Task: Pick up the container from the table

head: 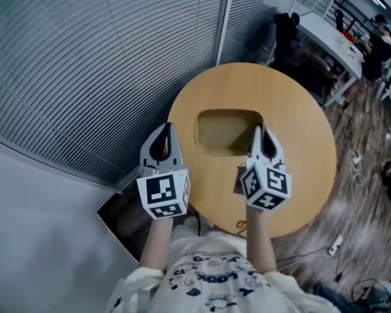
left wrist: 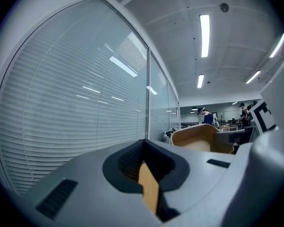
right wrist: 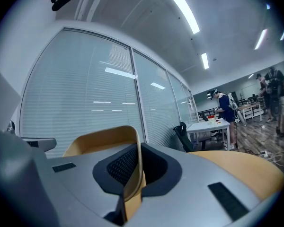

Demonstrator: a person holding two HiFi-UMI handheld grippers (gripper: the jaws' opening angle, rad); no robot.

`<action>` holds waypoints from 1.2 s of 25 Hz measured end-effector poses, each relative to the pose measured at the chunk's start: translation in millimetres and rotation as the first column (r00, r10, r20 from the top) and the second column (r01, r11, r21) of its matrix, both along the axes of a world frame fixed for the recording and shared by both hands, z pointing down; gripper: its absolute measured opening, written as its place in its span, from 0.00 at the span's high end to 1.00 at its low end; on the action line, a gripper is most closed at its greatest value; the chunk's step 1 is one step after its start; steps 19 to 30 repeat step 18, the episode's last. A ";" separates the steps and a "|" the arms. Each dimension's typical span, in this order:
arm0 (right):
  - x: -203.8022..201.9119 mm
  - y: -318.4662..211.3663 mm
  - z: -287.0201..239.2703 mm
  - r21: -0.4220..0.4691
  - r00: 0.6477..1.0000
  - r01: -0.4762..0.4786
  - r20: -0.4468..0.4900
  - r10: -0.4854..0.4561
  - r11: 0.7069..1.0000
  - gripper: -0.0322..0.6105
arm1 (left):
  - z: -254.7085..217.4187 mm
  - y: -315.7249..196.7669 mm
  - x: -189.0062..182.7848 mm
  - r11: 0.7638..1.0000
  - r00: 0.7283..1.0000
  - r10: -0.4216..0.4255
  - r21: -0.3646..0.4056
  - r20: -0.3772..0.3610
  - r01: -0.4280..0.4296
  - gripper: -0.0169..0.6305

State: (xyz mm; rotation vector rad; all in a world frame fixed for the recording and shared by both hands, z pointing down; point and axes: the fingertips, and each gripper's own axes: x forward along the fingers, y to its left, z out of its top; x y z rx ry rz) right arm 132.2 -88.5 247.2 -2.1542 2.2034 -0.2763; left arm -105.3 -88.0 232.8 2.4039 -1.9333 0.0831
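Right hand-held gripper is on the container now. In the right gripper view the thin amber wall runs straight into the slot and the jaws are pinched onto it. That looks like a rim grasp on the right side, a sensible choice, since the tub seems too wide for the jaws to span. The container sits near the middle of the round bench, open side up, and it looks empty. Left hand-held gripper is out at the bench's left edge, well apart from the container. In its own view the jaws are drawn together on nothing, and only a narrow tan sliver shows in the slit — most likely the bench below. The container stands off to its right, so I read this one as parked out of the way while the other does the work. Now the harder parts. The container is almost the same colour as the bench, so its base and lower edges blend into the wood, and I can't tell whether it is resting there or just off the surface. How deep the right jaws reach down the wall is hidden by the gripper's own body. The near edge of the bench is cut off by both marker cubes and the person's arms. The far desks and the people at them are too small to read.
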 end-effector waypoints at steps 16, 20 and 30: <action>-0.2 2.9 2.7 0.010 1.000 -0.002 -0.003 0.002 1.000 0.92 | 2.5 2.3 -0.6 1.000 1.000 0.002 0.011 -0.004 -0.002 0.97; -0.8 1.5 3.1 0.010 1.000 -0.002 -0.003 0.002 1.000 0.92 | 2.9 0.9 -0.5 1.000 1.000 0.004 0.012 -0.004 -0.004 0.97; -0.8 1.5 3.1 0.010 1.000 -0.002 -0.003 0.002 1.000 0.92 | 2.9 0.9 -0.5 1.000 1.000 0.004 0.012 -0.004 -0.004 0.97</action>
